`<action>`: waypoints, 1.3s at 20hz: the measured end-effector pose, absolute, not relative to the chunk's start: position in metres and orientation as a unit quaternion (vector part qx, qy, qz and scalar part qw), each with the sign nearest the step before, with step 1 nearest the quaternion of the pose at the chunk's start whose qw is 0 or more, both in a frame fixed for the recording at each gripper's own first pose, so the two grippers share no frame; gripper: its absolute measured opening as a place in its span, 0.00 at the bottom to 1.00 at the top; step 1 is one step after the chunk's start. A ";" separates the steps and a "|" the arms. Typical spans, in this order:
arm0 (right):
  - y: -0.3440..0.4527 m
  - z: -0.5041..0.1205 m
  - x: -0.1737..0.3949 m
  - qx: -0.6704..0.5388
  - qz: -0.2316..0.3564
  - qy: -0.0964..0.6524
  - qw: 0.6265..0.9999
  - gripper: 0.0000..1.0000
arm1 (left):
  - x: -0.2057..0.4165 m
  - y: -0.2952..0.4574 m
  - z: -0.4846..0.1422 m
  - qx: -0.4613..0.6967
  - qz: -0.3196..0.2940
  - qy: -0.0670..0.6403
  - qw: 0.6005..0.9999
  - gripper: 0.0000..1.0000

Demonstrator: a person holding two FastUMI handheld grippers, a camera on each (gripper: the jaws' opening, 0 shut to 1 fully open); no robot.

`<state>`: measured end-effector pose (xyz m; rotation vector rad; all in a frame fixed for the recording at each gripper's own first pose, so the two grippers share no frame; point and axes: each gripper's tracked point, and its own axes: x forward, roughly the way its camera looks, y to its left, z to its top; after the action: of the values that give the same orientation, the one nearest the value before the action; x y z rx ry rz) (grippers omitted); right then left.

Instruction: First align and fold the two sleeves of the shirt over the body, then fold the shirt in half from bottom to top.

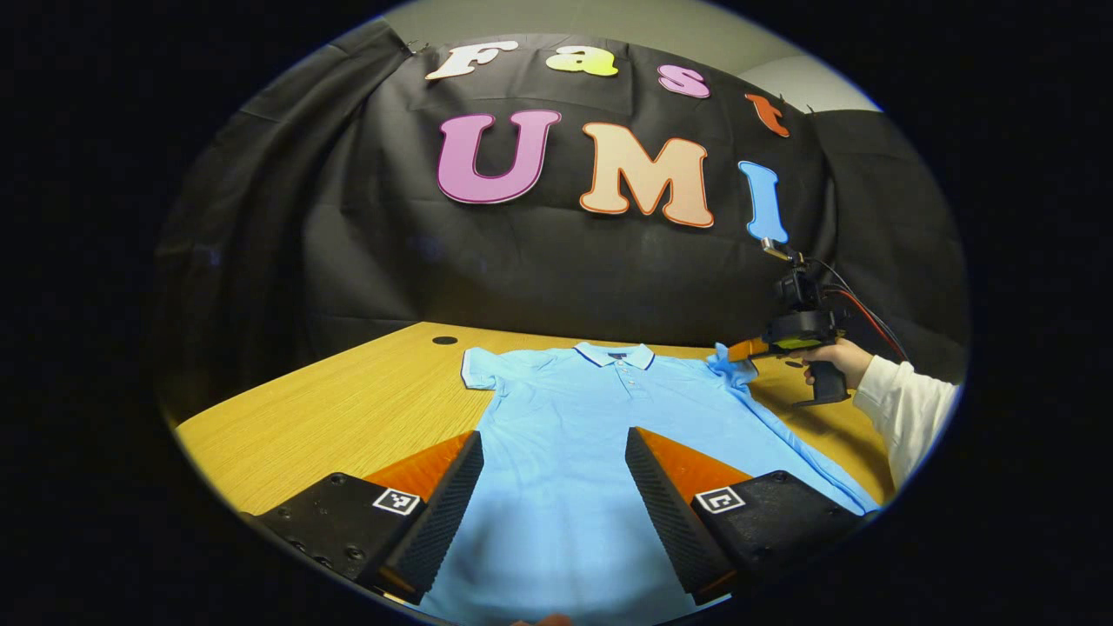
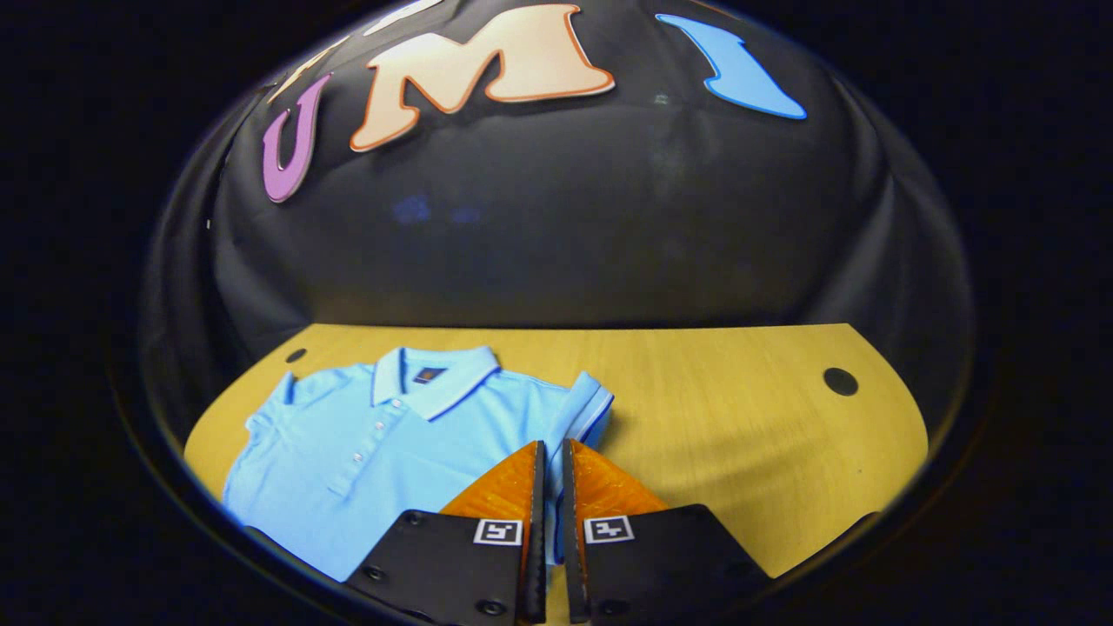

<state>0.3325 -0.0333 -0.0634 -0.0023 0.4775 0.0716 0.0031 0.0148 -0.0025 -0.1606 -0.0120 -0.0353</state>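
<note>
Wooden worktop [image 2: 739, 391] under black cloth wall [image 2: 556, 235]. Blue shirt [image 1: 565, 435] lies flat; hem cut off at 6 o'clock. Left tool [image 1: 554, 487] gapes wide, holding nothing. Right tool [image 2: 553, 487] pinches the sleeve [image 2: 587, 404] at 3 o'clock.

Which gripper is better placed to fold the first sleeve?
Right. The right gripper is closed on the sleeve and could carry it over the shirt. The left gripper hangs open over the shirt's lower body, holding nothing.
</note>
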 end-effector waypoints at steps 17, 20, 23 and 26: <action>0.088 -0.068 0.300 0.071 0.172 0.256 0.948 0.87 | 0.003 0.015 -0.001 -0.082 -0.016 -0.008 0.996 0.98; 0.108 -0.052 0.270 0.077 0.203 0.243 0.945 0.98 | 0.002 0.015 -0.001 -0.083 -0.017 -0.010 0.996 0.98; 0.107 -0.042 0.241 0.045 0.208 0.220 0.952 0.98 | 0.002 0.016 -0.001 -0.084 -0.017 -0.012 0.996 0.98; 0.100 -0.033 0.205 0.025 0.206 0.201 0.957 0.98 | 0.003 0.016 -0.002 -0.085 -0.018 -0.008 0.996 0.98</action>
<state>0.2054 0.1001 -0.0328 0.0506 0.4087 0.4188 0.0032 0.0156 -0.0020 -0.1697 -0.0157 -0.0351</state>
